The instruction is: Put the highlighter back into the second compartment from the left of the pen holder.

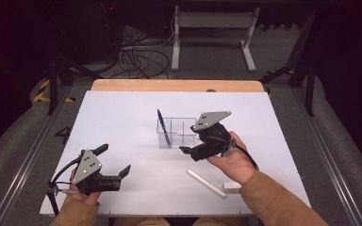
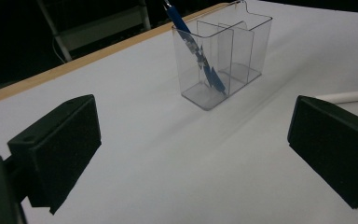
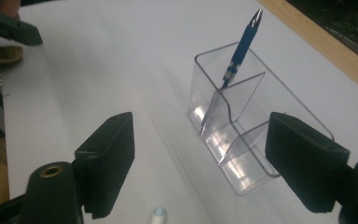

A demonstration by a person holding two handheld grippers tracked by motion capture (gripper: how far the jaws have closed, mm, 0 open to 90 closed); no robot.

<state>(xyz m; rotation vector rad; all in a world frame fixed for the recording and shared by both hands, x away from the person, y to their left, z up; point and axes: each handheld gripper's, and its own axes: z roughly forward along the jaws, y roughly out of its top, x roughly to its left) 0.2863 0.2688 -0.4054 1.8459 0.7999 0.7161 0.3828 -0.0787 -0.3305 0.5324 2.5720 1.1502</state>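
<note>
A clear plastic organizer (image 1: pixel 183 136) (image 2: pixel 233 51) (image 3: pixel 242 135) with several compartments stands mid-table. A blue pen (image 1: pixel 163 127) (image 2: pixel 193 46) (image 3: pixel 241 46) leans upright in its left end compartment. My right gripper (image 1: pixel 191 141) (image 3: pixel 200 163) hovers just right of the organizer, jaws open and pointing at it, nothing between the pads. A white pen (image 1: pixel 206 183) (image 2: pixel 349 96) (image 3: pixel 158 215) lies flat on the table below that hand. My left gripper (image 1: pixel 114 160) (image 2: pixel 191 154) rests at the front left, open and empty, aimed toward the organizer.
A small white block (image 1: pixel 231 188) lies near the front right edge, beside the right sleeve. The white table top (image 1: pixel 122 117) has a wooden strip (image 1: pixel 176 85) along its far edge. Behind it are cables and a white stand (image 1: pixel 212 33) on the floor.
</note>
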